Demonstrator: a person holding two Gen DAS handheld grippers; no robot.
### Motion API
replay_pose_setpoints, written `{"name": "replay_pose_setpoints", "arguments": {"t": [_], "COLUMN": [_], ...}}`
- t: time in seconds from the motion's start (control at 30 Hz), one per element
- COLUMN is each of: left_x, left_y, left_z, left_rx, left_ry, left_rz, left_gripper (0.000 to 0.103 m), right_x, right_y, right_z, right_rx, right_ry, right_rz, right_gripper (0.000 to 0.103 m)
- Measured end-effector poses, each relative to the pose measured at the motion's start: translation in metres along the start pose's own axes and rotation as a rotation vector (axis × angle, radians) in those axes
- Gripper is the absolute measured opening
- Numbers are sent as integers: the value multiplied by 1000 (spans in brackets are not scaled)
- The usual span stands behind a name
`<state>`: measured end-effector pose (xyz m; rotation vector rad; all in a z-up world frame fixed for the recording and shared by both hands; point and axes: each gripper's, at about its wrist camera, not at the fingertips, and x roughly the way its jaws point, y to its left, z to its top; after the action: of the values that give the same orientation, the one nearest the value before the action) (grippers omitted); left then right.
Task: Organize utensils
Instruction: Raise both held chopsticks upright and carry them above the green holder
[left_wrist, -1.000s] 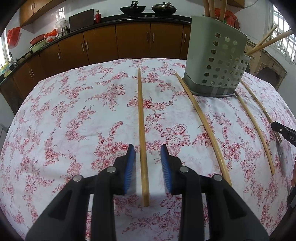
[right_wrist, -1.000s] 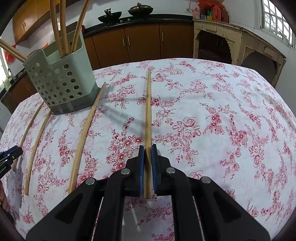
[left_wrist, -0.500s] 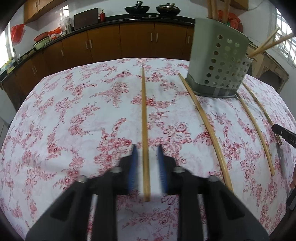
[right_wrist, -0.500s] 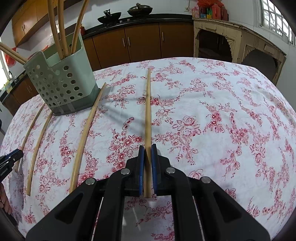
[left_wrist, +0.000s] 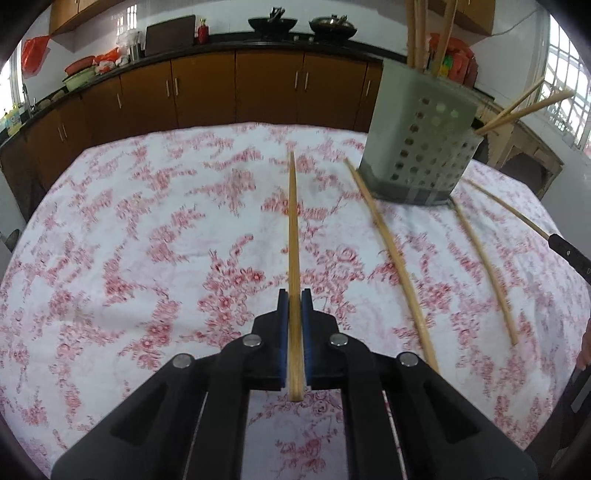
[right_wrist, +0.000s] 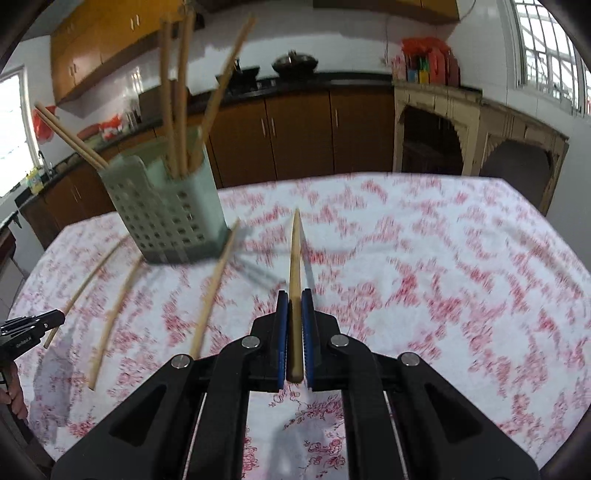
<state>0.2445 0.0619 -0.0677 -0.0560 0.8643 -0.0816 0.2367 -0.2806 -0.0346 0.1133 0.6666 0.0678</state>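
My left gripper (left_wrist: 294, 301) is shut on a long wooden chopstick (left_wrist: 293, 236) that points away over the floral tablecloth. My right gripper (right_wrist: 294, 301) is shut on another chopstick (right_wrist: 294, 258) and holds it lifted above the cloth, tip forward. A grey-green perforated utensil holder (left_wrist: 419, 147) stands at the back right of the left wrist view and holds several chopsticks; it also shows in the right wrist view (right_wrist: 166, 218), at the left. Three loose chopsticks (left_wrist: 391, 254) lie on the cloth beside the holder, also seen in the right wrist view (right_wrist: 214, 284).
The table carries a white cloth with red flowers (left_wrist: 147, 240). Brown kitchen cabinets (left_wrist: 236, 88) and a dark counter with woks run along the back. A pale wooden sideboard (right_wrist: 480, 136) stands at the right. Part of the other gripper shows at the edge (right_wrist: 29, 326).
My left gripper has closed on the chopstick it was straddling. My right gripper has lifted its chopstick off the cloth and risen, so the view now looks higher.
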Motion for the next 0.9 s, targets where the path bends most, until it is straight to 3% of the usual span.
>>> {"name": "replay_pose_setpoints", "arguments": {"t": [0.53, 0.9], "left_x": [-93, -115], "left_y": [-7, -11], "left_z": [45, 66], "left_rx": [18, 14], "left_ry": [-264, -338], "left_rz": [-54, -43], "left_gripper": [8, 8], "right_x": [-51, -68], "right_y": [0, -1], "right_z": [45, 64], "right_rx": [21, 26], "right_ry": [-208, -281], "right_rz": [40, 52], "right_gripper": [8, 8]}}
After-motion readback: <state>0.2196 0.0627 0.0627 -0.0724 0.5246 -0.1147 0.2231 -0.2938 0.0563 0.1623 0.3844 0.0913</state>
